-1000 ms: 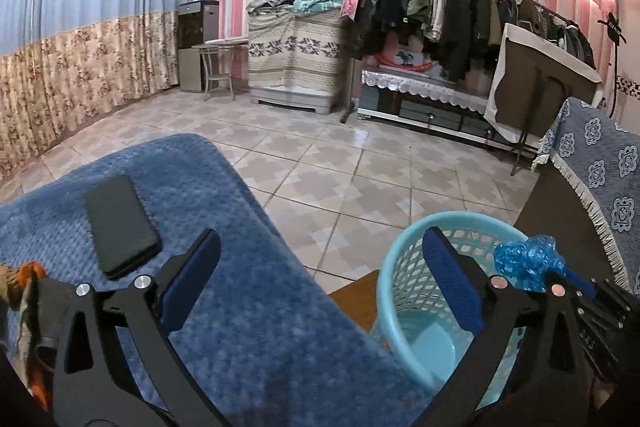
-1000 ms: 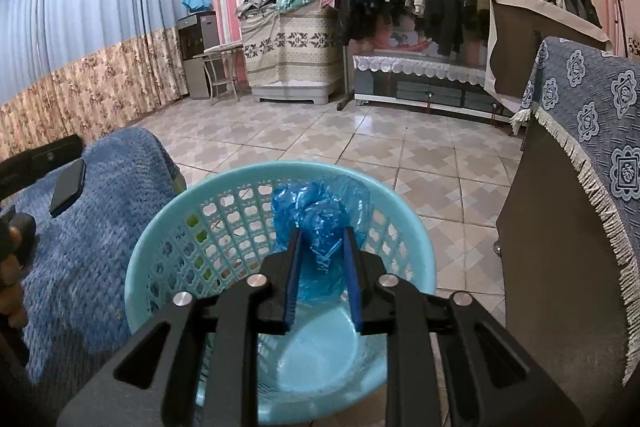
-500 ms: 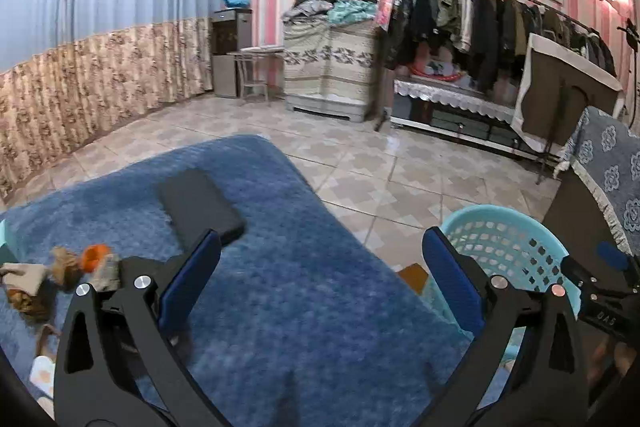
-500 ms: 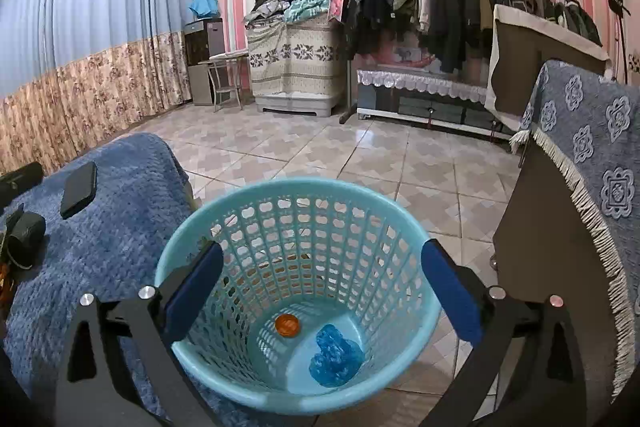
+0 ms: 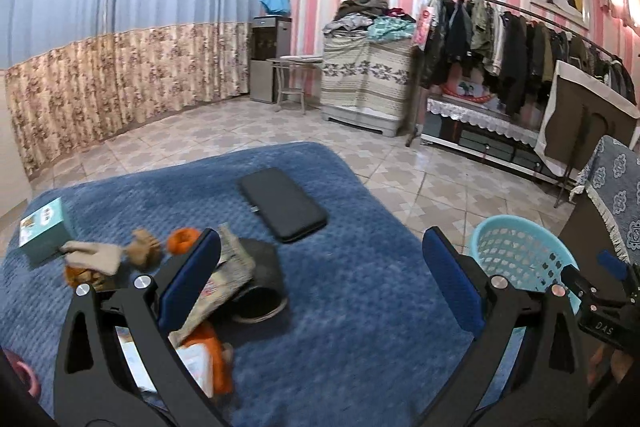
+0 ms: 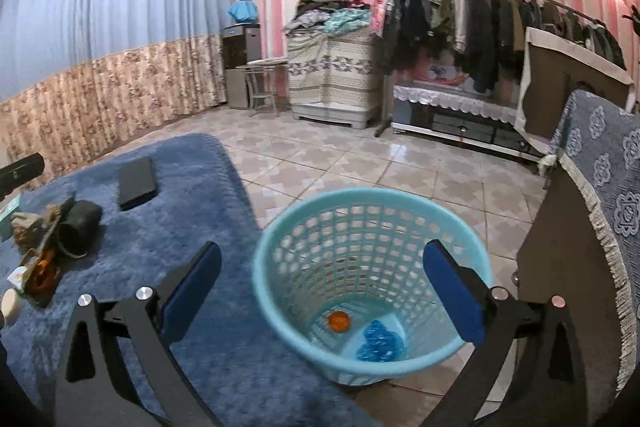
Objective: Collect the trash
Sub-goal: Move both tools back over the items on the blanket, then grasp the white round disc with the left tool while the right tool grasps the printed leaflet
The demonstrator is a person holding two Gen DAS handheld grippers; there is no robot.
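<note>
A light blue mesh basket (image 6: 372, 203) stands on the tiled floor beside the blue blanket (image 6: 188, 183). At its bottom lie a crumpled blue plastic wrapper (image 6: 378, 343) and a small orange lid (image 6: 339, 321). My right gripper (image 6: 320, 291) hangs open above the basket's near rim, nothing between its fingers. My left gripper (image 5: 320, 279) is open over the blanket, empty. Just beyond its left finger lies a heap of trash: crumpled brown paper (image 5: 100, 255), orange scraps (image 5: 182, 239), a printed wrapper (image 5: 212, 291) and a black cup (image 5: 260, 283) on its side. The basket (image 5: 520, 247) shows right of it.
A black phone (image 5: 282, 203) and a teal carton (image 5: 42, 231) lie on the blanket. A dark cabinet with a fringed blue cloth (image 6: 600, 211) stands right of the basket. A clothes rack (image 6: 500, 27) and covered furniture line the far wall, past the tiled floor (image 6: 360, 163).
My right gripper opened and the blue wrapper fell into the basket; the gripper then drew back and up. My left gripper swung left from the basket to the trash heap on the blanket.
</note>
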